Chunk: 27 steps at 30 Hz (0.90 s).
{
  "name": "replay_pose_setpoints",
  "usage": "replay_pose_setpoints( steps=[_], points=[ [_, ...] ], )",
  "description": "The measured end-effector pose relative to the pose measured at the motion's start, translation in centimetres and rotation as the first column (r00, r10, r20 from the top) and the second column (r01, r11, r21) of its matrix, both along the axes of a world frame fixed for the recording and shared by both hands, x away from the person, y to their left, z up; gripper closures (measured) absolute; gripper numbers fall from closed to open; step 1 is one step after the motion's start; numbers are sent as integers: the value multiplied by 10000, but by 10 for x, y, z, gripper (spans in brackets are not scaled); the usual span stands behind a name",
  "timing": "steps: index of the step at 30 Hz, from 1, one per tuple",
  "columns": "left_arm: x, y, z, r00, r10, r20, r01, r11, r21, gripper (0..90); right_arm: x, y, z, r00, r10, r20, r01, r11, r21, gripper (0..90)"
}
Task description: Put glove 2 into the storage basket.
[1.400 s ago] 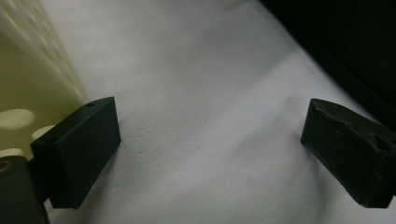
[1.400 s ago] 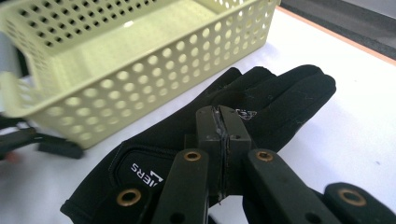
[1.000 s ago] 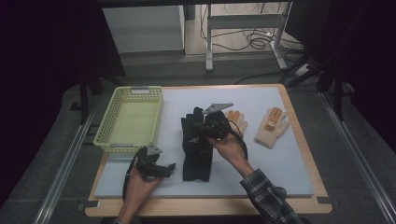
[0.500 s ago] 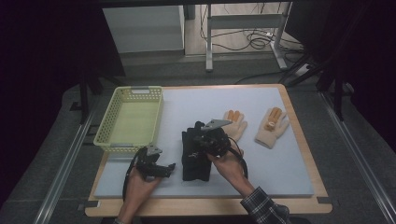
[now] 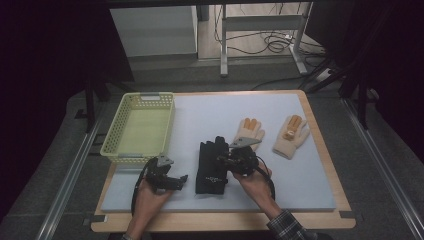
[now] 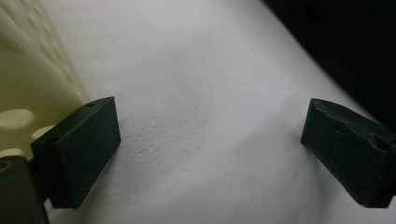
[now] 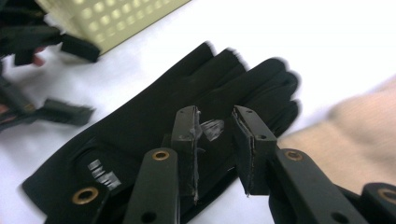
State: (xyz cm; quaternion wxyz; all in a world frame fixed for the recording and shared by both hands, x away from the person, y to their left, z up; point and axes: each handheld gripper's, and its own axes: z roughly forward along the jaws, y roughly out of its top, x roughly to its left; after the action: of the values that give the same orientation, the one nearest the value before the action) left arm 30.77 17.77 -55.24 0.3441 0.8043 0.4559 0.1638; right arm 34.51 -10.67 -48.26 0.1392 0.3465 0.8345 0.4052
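Black glove (image 5: pixel 212 165) lies flat now, lower on the table (image 5: pixel 320 190). Right tool (image 7: pixel 215 133) has just parted, gripping nothing; left tool (image 6: pixel 210 149) gapes empty.

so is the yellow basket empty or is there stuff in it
Empty. In the high view the yellow basket shows only its bare floor; the black gloves and both tan gloves lie on the mat outside it.

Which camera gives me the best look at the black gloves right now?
The right gripper view: the black gloves lie close up under the right gripper. The high view shows them small; the left gripper view catches a dark edge.
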Motion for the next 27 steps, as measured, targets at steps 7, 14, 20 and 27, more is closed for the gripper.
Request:
replay_pose_setpoints(
  steps=[7,14,20,27],
  points=[
    [0,0,0,10000,-10,11,10,10000,11,48,22,1,-4,9999,72,80,-71,9999,-149,647],
    [0,0,0,10000,-28,-16,28,10000,29,48,14,-13,-13,9987,500,-39,-501,9985,-238,618],
    [0,0,0,10000,-24,-23,24,10000,12,48,2,-30,-21,9957,827,-411,-839,9960,-292,785],
    [-2,2,1,10000,-63,-21,64,10000,73,48,-14,-34,-42,9857,1413,-921,-1455,9885,-409,855]
  ],
)
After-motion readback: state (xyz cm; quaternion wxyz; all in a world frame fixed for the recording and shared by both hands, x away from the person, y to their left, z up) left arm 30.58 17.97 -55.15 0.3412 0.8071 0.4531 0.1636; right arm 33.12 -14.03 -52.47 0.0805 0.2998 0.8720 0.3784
